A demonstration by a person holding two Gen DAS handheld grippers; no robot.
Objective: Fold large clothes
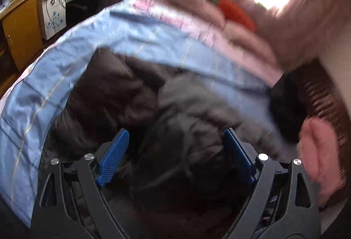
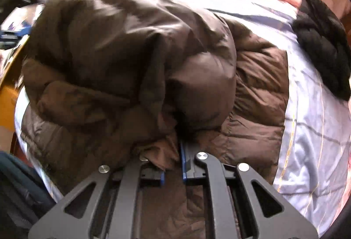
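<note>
A large brown puffer jacket (image 2: 131,58) lies on a light blue quilted bedspread (image 2: 307,133). In the right wrist view my right gripper (image 2: 175,157) is shut on a fold of the jacket, and the cloth bulges up over the blue pads (image 2: 183,164). In the left wrist view the jacket (image 1: 175,107) fills the lower middle. My left gripper (image 1: 175,140) is open just above it, its blue pads (image 1: 114,155) wide apart with nothing between them.
A black garment (image 2: 324,45) lies on the bed at the right. Pink bedding (image 1: 241,30) and a red item (image 1: 237,12) lie at the far side. A yellow cabinet (image 1: 19,32) and a white unit (image 1: 54,15) stand left of the bed.
</note>
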